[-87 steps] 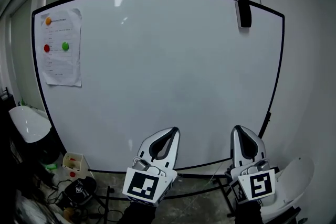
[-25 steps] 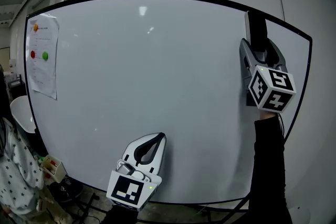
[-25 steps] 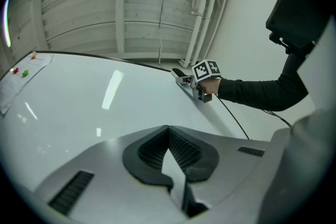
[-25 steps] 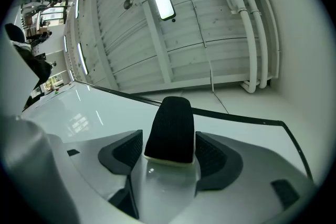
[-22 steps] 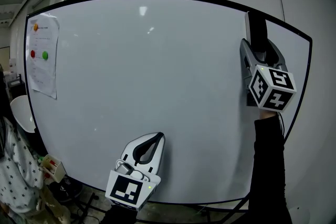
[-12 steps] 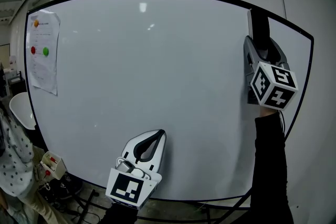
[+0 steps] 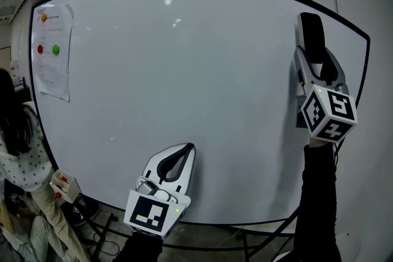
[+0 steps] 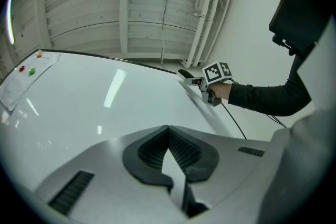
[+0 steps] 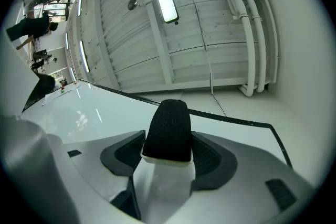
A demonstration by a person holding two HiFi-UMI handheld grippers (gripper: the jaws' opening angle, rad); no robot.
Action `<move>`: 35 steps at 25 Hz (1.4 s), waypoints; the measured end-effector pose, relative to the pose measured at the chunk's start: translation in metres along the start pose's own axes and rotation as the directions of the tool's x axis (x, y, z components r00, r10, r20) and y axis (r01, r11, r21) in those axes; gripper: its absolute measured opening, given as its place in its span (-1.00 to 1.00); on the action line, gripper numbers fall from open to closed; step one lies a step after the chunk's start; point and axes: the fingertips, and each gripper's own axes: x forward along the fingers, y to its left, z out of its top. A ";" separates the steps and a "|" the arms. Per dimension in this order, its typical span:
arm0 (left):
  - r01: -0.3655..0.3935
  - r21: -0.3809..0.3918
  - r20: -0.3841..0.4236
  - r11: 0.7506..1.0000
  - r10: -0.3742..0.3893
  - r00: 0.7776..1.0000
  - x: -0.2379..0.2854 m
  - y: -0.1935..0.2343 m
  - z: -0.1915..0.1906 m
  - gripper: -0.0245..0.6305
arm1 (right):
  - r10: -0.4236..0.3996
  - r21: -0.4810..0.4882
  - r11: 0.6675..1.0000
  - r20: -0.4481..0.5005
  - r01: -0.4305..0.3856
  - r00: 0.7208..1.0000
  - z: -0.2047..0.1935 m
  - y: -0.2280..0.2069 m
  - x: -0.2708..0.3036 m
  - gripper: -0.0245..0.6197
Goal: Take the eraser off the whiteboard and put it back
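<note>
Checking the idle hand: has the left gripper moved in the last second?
No. In the head view the left gripper sits as far above the bottom edge of the whiteboard as before.

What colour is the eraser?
The eraser has a black fabric top over a white base, clearest in the right gripper view.

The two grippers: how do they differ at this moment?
The right gripper is raised at the whiteboard's upper right, while the left gripper sits low near its bottom edge. The right gripper's jaws have just been closing and clamp the black eraser. The left gripper's jaws are shut together on nothing. Both are white, carry a marker cube and point up along the board.
</note>
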 end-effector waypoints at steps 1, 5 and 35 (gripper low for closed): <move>0.004 -0.001 0.002 1.000 -0.004 1.000 -0.001 0.000 0.000 -0.91 | 0.004 0.001 1.000 0.005 -0.004 1.000 0.001 0.003 -0.006 -0.06; 0.025 -0.009 0.000 1.000 -0.025 1.000 -0.006 -0.002 -0.001 -0.91 | 0.013 0.019 1.000 0.016 -0.013 1.000 0.005 0.016 -0.037 -0.06; 0.051 -0.076 -0.057 0.996 -0.056 0.997 -0.042 0.011 -0.038 -0.91 | 0.015 0.117 0.993 -0.136 0.001 0.991 -0.049 0.103 -0.218 -0.06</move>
